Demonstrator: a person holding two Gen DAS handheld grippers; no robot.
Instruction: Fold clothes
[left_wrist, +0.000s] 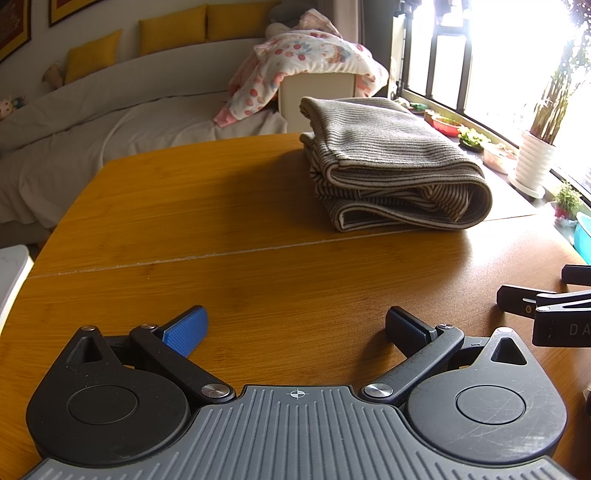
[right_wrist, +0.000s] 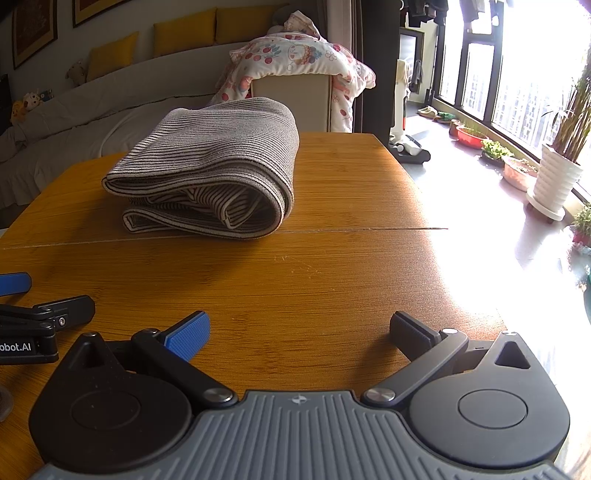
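A grey striped garment (left_wrist: 391, 166) lies folded in a thick bundle on the far part of the wooden table (left_wrist: 221, 221); it also shows in the right wrist view (right_wrist: 210, 170). My left gripper (left_wrist: 295, 326) is open and empty, low over the near table, well short of the garment. My right gripper (right_wrist: 299, 330) is open and empty, also near the front of the table (right_wrist: 332, 258). The right gripper's fingers show at the right edge of the left wrist view (left_wrist: 532, 302); the left gripper's fingers show at the left edge of the right wrist view (right_wrist: 55, 310).
A sofa with yellow cushions (left_wrist: 173, 29) and a floral blanket (left_wrist: 314, 55) stands behind the table. White plant pots (right_wrist: 557, 177) and bowls line the bright window at the right. A seam (right_wrist: 332, 230) crosses the tabletop.
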